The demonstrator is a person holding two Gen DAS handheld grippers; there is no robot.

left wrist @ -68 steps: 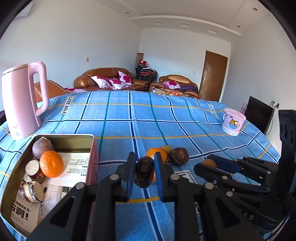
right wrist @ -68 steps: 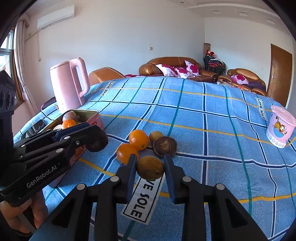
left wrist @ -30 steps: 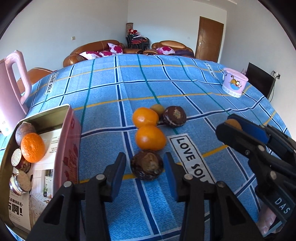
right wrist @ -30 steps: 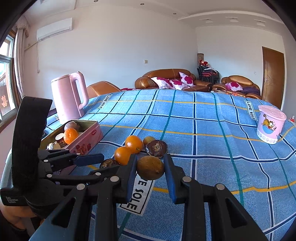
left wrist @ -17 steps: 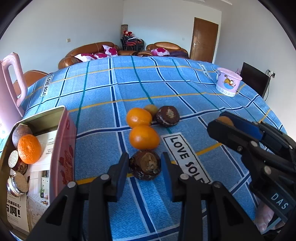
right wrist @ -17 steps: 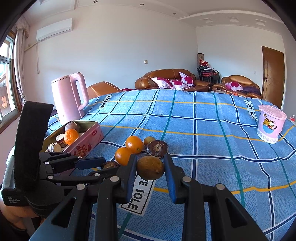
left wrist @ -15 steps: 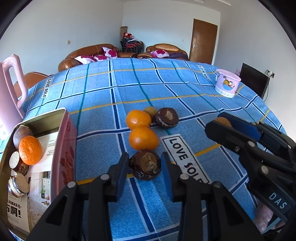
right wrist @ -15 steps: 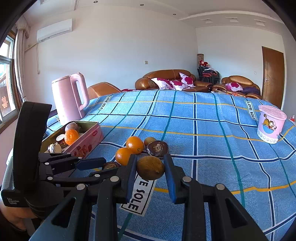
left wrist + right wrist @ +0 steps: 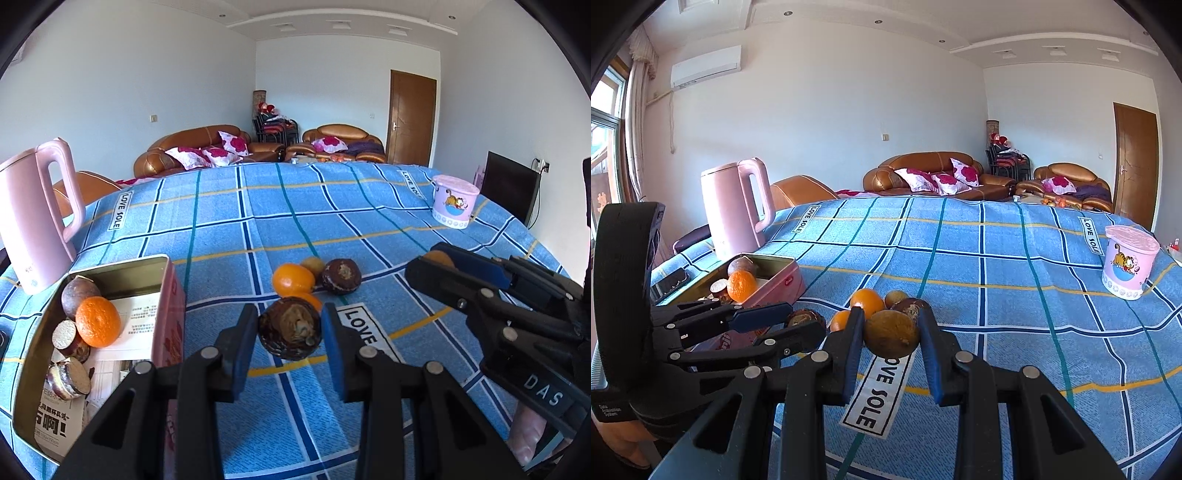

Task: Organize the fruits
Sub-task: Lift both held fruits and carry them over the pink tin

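My left gripper (image 9: 290, 334) is shut on a dark brown wrinkled fruit (image 9: 290, 332), held above the blue checked tablecloth. My right gripper (image 9: 891, 334) is shut on an olive-brown round fruit (image 9: 891, 334); it also shows at the right of the left wrist view (image 9: 437, 258). On the cloth beyond lie an orange (image 9: 292, 278), a second orange (image 9: 308, 298) mostly hidden behind the held fruit, a small yellow-brown fruit (image 9: 313, 264) and a dark brown fruit (image 9: 341, 276). A pink metal tin (image 9: 171, 295) at the left holds an orange (image 9: 96, 321) and several dark fruits.
A pink electric kettle (image 9: 35, 218) stands at the far left behind the tin. A pink cartoon cup (image 9: 454, 201) stands at the far right. Blue checked tablecloth (image 9: 295, 206) stretches beyond the fruits. Sofas and a door are in the background.
My left gripper has closed on the dark brown fruit and lifted it off the cloth, tilting up. My right gripper still holds its fruit, hardly moved.
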